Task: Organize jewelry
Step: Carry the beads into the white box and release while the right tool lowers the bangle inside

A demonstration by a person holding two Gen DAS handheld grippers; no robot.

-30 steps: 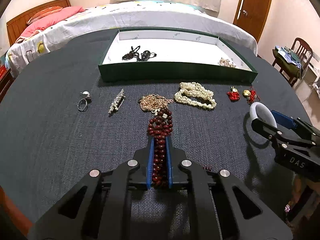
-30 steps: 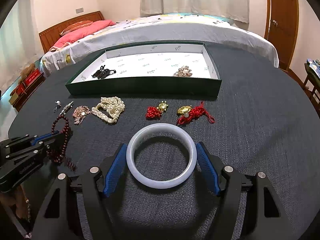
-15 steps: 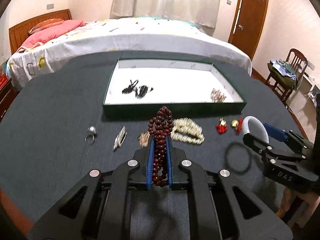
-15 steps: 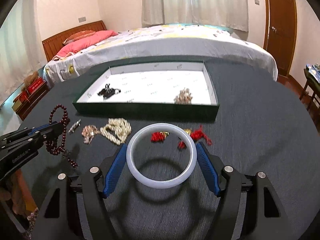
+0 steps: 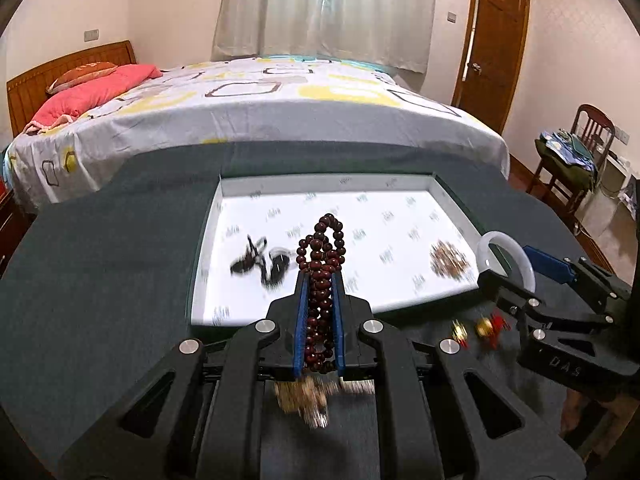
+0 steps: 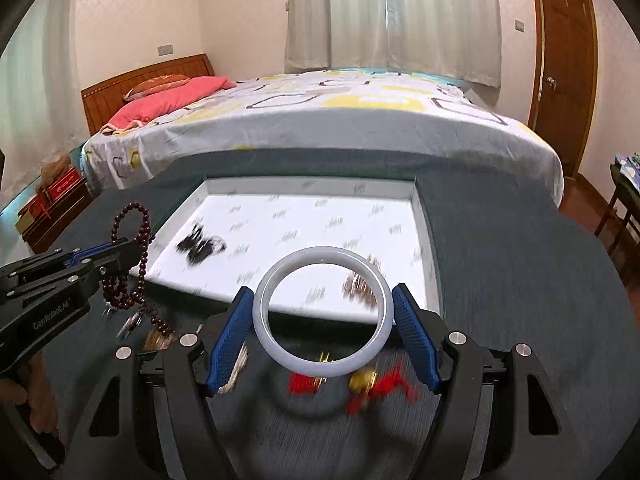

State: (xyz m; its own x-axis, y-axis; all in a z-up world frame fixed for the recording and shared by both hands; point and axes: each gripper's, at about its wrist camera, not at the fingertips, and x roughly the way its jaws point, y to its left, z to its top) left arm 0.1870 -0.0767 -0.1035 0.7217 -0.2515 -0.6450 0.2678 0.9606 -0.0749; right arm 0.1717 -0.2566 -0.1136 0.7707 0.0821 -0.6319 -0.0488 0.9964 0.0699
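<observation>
A dark red bead bracelet [image 5: 321,280] is clamped by the left gripper [image 5: 320,276], and a white bangle [image 6: 323,312] by the right gripper [image 6: 324,320]. Both are held above the front edge of the green tray [image 5: 456,196].

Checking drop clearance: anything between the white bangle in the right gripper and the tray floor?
Nothing visible blocks it. The right gripper holds the white bangle above the tray's near wall. Inside the tray, only a gold jewelry cluster lies beyond the bangle; the floor beside it is bare.
</observation>
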